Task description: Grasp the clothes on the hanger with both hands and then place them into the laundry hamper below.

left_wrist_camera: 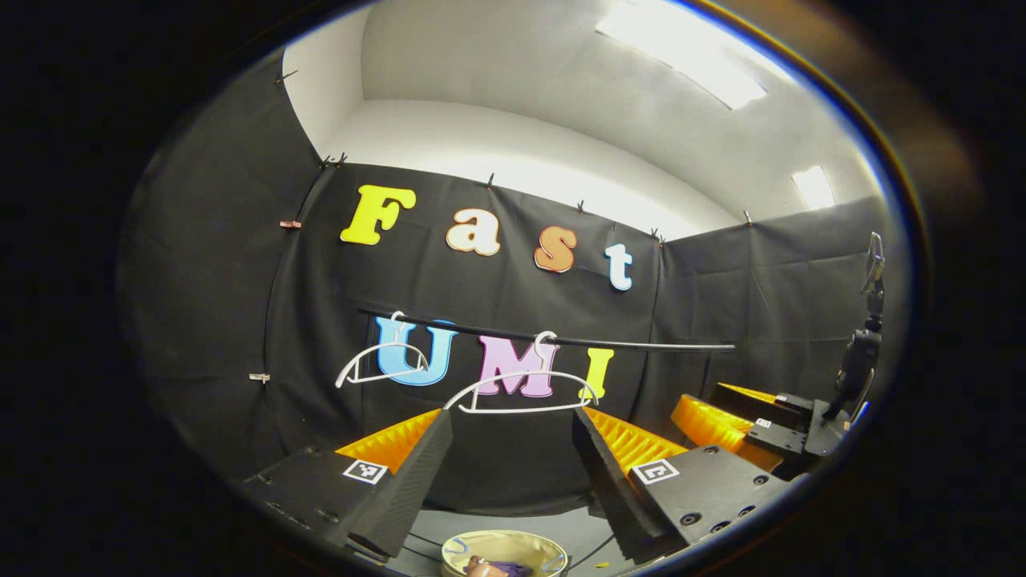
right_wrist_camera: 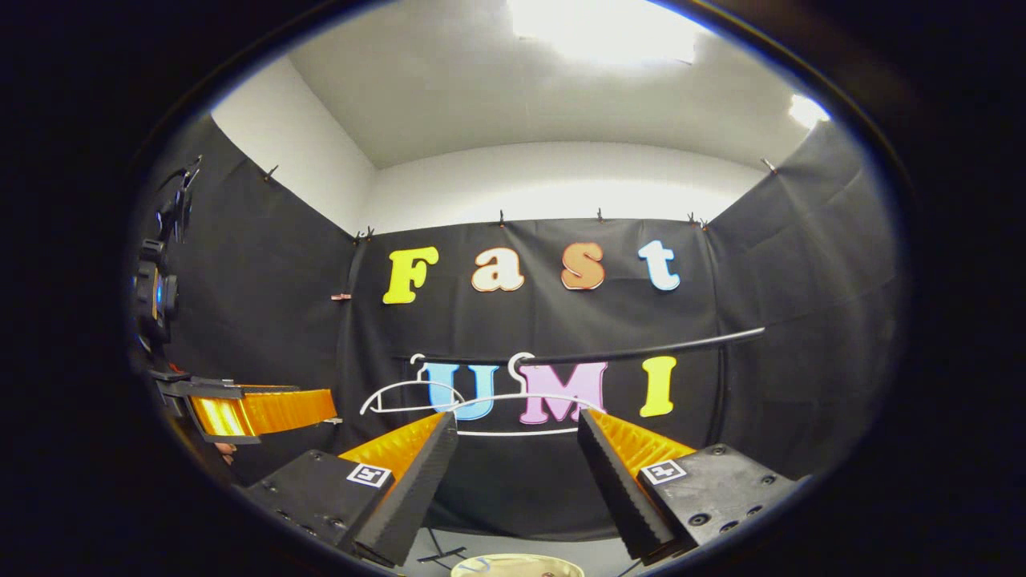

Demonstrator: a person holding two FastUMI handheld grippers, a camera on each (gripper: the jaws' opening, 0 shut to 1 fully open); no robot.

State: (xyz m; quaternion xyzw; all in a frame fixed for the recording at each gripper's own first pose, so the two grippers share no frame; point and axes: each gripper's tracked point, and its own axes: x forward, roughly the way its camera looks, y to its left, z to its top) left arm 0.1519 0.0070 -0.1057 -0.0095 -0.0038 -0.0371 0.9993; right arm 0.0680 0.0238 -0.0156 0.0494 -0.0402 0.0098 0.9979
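Note:
Two bare white hangers [left_wrist_camera: 521,393] [left_wrist_camera: 381,365] hang on a black rail [left_wrist_camera: 561,340] in front of the back wall. In the right gripper view the same hangers [right_wrist_camera: 525,397] [right_wrist_camera: 405,397] hang on the rail [right_wrist_camera: 641,351]. Below, a pale round laundry hamper [left_wrist_camera: 545,546] holds a purple garment [left_wrist_camera: 513,569] and a pinkish piece. My left gripper [left_wrist_camera: 513,421] is open, level with the nearer hanger and holding nothing. My right gripper [right_wrist_camera: 517,421] is open too, with nothing between its fingers. The hamper rim [right_wrist_camera: 517,565] shows under it.
The right gripper [left_wrist_camera: 725,409] shows at the right of the left gripper view, with a tall mount [left_wrist_camera: 862,353] on it. The left gripper [right_wrist_camera: 256,410] shows at the left of the right gripper view. Thin black cables [right_wrist_camera: 441,553] lie on the grey floor.

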